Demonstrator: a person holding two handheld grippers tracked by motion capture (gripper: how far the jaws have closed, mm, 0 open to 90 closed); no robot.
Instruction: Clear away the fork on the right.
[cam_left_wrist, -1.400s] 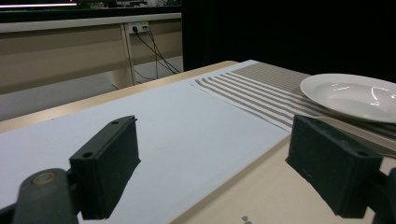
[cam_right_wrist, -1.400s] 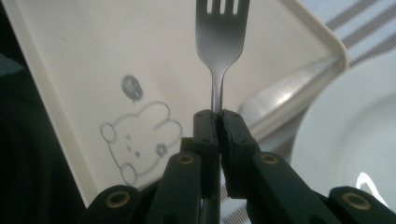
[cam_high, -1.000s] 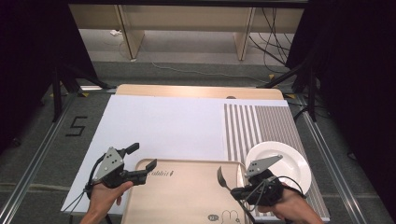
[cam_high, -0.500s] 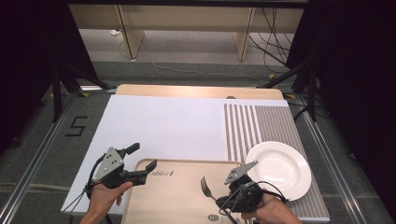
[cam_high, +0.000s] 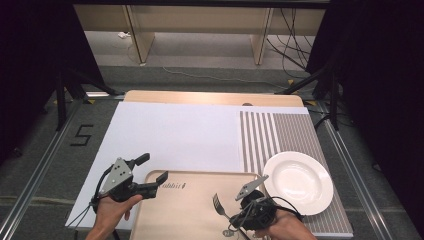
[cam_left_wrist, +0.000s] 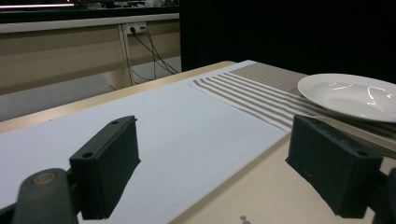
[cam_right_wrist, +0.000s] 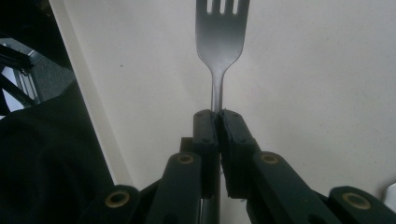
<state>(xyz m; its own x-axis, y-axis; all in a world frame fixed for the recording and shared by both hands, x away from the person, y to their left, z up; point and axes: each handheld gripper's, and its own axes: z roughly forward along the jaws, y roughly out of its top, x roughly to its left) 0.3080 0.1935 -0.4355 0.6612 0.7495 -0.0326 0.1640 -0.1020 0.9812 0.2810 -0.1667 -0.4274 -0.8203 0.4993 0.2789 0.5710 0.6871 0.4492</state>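
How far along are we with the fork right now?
Done: the right gripper is clamped on the fork at its neck, tines pointing away. In hand: it holds the fork over the wooden tray. Left: the fork is not yet set down; the plate sits bare on the striped mat. The left gripper stands open at the tray's corner, holding nothing.

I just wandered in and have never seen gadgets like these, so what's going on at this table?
A person at the table holds a two-jaw gripper in each hand. The right gripper is clamped shut on the handle of a fork, holding it above a tan tray at the near edge. The left gripper has its jaws open and empty at the tray's far left corner. A white plate sits empty on a striped placemat to the right.
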